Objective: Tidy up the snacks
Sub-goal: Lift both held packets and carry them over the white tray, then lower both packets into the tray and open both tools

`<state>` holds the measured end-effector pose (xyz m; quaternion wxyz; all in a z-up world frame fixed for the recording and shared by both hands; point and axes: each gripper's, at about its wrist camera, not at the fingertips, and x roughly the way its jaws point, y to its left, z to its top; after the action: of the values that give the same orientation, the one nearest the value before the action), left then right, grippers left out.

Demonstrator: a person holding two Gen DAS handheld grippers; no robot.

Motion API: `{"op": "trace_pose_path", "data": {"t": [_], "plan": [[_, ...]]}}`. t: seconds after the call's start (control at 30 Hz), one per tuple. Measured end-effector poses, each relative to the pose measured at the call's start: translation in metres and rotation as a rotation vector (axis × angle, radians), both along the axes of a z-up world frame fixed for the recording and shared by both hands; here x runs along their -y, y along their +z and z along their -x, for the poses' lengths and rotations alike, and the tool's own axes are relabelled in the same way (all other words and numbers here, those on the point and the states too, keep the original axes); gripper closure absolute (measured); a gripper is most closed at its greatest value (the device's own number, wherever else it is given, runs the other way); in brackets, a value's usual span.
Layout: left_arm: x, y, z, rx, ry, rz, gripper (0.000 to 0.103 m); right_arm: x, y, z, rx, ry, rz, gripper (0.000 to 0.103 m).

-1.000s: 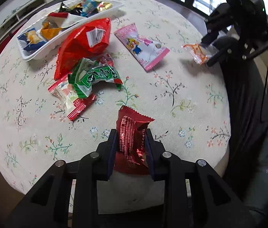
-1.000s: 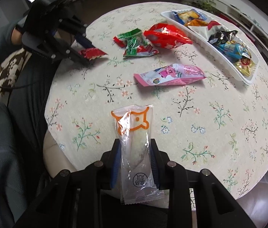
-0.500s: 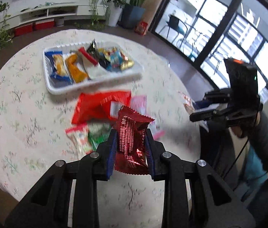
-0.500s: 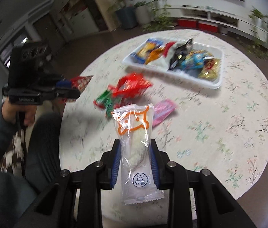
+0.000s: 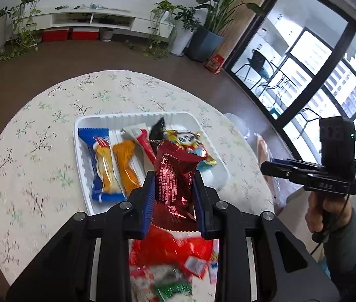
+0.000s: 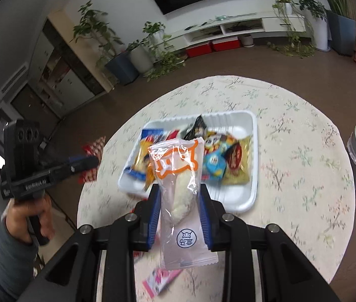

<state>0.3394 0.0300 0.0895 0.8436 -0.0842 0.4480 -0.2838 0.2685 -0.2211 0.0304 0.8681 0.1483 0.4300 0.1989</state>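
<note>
Approx half done: tray (image 5: 81, 136) part-filled, L gripper (image 5: 174, 188) clamping red pkt (image 5: 175, 176), R gripper (image 6: 179, 201) clamping clear pkt (image 6: 178, 176), loose snacks (image 5: 178, 256) left.

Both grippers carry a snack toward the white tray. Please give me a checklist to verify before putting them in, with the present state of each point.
1. Left gripper holds its dark red foil packet firmly, jaws on both sides: ok.
2. Right gripper holds its clear packet with orange cat outline, jaws on both sides: ok.
3. White tray has bare floor for more snacks, at its near right corner: ok.
4. Both grippers are apart from each other: ok.
5. Packets are already above the tray: cannot tell, the fisheye views do not settle height.
6. Loose snacks remain on the floral tablecloth, such as the bright red bag: not ok.
</note>
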Motion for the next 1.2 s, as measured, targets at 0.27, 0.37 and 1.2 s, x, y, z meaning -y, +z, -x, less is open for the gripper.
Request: {"op": "trace_pose_path", "data": {"t": [0.27, 0.37, 1.2], "plan": [[0.010, -0.040, -0.068, -0.060, 0.064, -0.005, 0.077, -0.017, -0.015, -0.073, -0.082, -0.064, -0.029, 0.072], [0.013, -0.057, -0.087, -0.083, 0.073, -0.011, 0.077, -0.024, -0.025, -0.091, -0.117, -0.095, -0.034, 0.072], [0.028, -0.109, -0.109, -0.112, 0.083, -0.054, 0.075, -0.048, -0.071, -0.125, -0.177, -0.125, 0.027, 0.070]]}}
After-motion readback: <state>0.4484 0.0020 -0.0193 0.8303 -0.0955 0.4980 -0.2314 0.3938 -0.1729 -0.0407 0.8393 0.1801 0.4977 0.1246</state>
